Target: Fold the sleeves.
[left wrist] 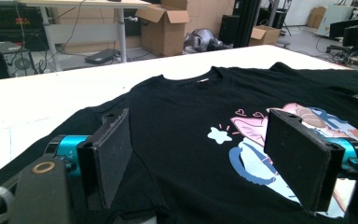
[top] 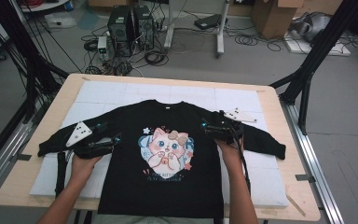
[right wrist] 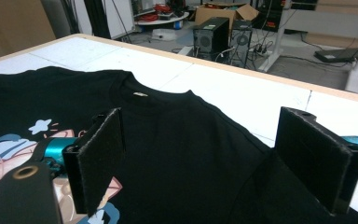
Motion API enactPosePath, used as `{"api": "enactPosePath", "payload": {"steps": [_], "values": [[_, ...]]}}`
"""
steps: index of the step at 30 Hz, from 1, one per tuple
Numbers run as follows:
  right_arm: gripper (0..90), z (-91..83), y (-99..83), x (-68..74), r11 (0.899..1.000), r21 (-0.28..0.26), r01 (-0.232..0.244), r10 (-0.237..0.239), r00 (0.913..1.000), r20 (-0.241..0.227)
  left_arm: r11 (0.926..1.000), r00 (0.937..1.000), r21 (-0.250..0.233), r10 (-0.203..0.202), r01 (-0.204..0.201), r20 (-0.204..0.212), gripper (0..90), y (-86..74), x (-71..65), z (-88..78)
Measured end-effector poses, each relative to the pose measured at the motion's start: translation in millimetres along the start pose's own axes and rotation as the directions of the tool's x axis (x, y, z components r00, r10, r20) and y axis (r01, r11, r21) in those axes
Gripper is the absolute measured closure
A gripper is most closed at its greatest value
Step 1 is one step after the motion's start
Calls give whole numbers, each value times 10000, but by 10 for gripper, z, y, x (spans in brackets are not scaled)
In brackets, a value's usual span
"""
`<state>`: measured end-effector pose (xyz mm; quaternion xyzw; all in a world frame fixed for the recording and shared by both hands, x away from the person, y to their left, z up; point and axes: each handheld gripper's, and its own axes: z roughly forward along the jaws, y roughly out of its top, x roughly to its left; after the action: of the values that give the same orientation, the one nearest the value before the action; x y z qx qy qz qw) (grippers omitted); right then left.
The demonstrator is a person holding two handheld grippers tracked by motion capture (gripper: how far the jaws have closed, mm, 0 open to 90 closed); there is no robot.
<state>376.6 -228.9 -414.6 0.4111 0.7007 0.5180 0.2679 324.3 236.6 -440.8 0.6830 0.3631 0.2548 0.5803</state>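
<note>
hovering my left gripper and right gripper over the black sweatshirt, which is lying flat beneath and ahead of both, jaws spread wide, gripping nothing. i'm judging it light, limp; i'm pinching near each sleeve seam.

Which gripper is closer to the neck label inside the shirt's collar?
Right. The right gripper sits over the shirt's shoulder, just below and to the side of the neck label. The left gripper is lower, by the opposite armpit, farther off.
</note>
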Motion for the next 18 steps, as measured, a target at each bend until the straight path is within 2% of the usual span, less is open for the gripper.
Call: {"api": "enactPosePath", "payload": {"steps": [9, 12, 15, 18], "values": [[151, -4, 0, -10, 10000, -5, -6, 7, 10000, 33, 10000, 10000, 32, 57, -57, 15, 238, -1, -3, 2], [151, -6, 2, -9, 10000, -22, 3, -3, 10000, 20, 10000, 10000, 38, 0, 0, -93, 238, 5, 7, -11], [151, -9, 3, -1, 10000, 2, -29, 29, 10000, 5, 9999, 9996, -101, -120, 117, -257, 238, 23, 59, -50], [151, -12, 5, 10, 10000, 31, 30, -30, 10000, -31, 9995, 9978, -29, -317, 316, -585, 237, 40, 173, -113]]}}
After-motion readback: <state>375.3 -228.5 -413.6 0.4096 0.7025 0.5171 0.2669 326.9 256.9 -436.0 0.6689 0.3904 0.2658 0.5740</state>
